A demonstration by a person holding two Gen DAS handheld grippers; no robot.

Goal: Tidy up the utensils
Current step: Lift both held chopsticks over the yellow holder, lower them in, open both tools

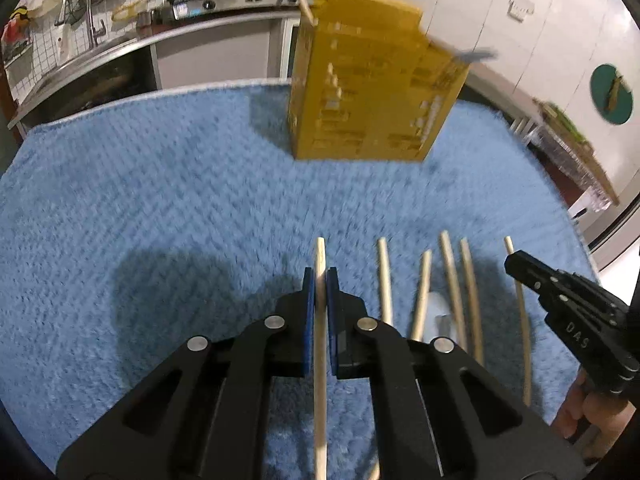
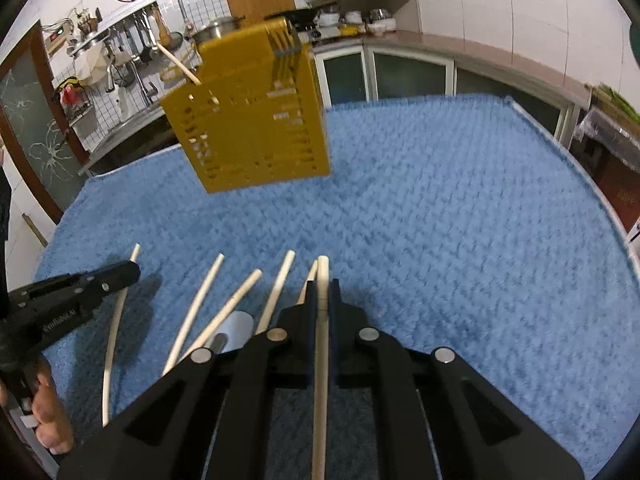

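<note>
Left gripper (image 1: 320,276), right gripper (image 2: 323,286) each clamp chopstick

The left hand-held gripper (image 1: 321,280) sits low and level with its blue-padded jaws pinched narrow on a chopstick (image 1: 320,344), while the right hand-held gripper (image 2: 323,286), just beside it, is likewise clamped tight on another chopstick (image 2: 321,360), both pointing forward.

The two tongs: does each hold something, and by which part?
Left tongs and right tongs each clamp one wooden chopstick near its far end.
</note>
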